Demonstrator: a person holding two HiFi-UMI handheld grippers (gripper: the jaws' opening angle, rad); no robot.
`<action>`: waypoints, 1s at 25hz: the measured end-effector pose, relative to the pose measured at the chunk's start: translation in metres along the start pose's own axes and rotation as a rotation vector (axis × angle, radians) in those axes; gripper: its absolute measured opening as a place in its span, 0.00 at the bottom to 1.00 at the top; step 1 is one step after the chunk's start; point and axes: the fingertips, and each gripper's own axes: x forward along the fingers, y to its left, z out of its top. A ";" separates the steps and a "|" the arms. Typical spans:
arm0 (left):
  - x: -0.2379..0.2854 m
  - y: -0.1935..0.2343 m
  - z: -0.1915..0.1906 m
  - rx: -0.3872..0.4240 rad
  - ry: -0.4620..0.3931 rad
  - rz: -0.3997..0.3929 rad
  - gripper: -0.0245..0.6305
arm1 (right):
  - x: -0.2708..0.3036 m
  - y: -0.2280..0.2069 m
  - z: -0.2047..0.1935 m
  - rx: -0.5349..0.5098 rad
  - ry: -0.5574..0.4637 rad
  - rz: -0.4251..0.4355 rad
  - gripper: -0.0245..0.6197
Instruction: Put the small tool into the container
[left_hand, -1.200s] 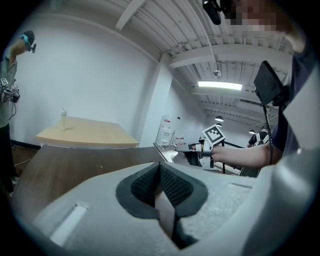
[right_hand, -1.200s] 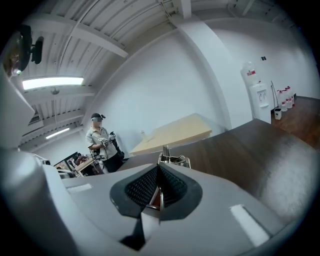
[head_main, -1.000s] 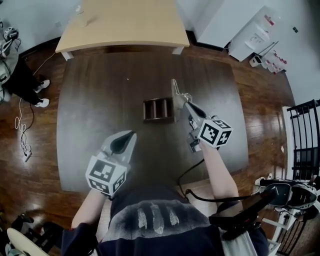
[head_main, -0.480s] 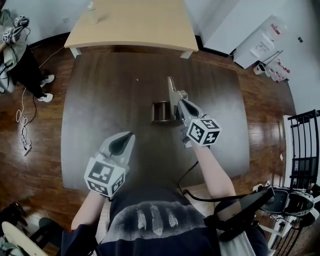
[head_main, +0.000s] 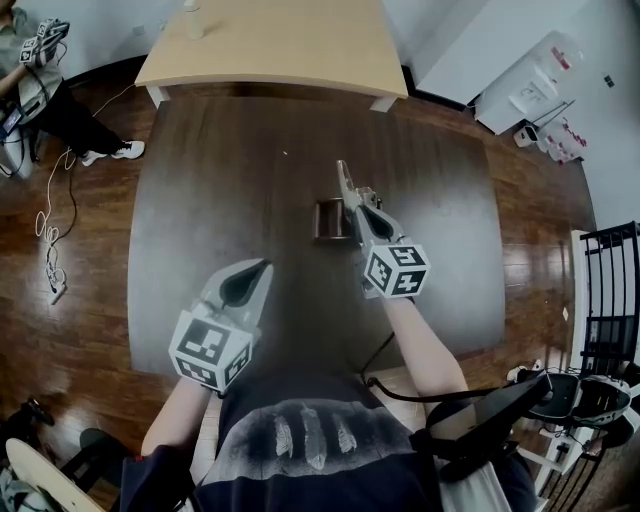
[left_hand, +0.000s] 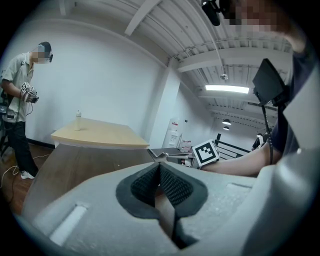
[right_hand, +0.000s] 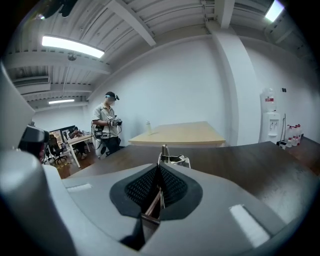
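At the container's right side: small tool gripped.
Right tongs are clamped on the small tool, its metal tip reaching past the container's far edge; left tongs, closed and empty, hover over the worktop near-left of the container.

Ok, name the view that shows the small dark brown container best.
Head view: the small dark brown container shows from above on the dark table. The right gripper view shows none of it; in the left gripper view it cannot be made out.

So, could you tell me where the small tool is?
In the head view, the small tool is clamped in the right gripper, beside the container's right edge on the table.
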 end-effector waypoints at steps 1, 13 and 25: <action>0.001 0.001 0.000 0.001 0.001 -0.003 0.04 | 0.000 0.000 -0.004 0.005 0.004 -0.005 0.05; 0.010 0.002 -0.006 0.017 0.028 -0.044 0.04 | -0.002 0.004 -0.032 0.021 0.052 -0.038 0.04; 0.011 -0.010 -0.007 0.048 0.050 -0.063 0.04 | -0.002 0.021 -0.051 0.013 0.135 -0.016 0.06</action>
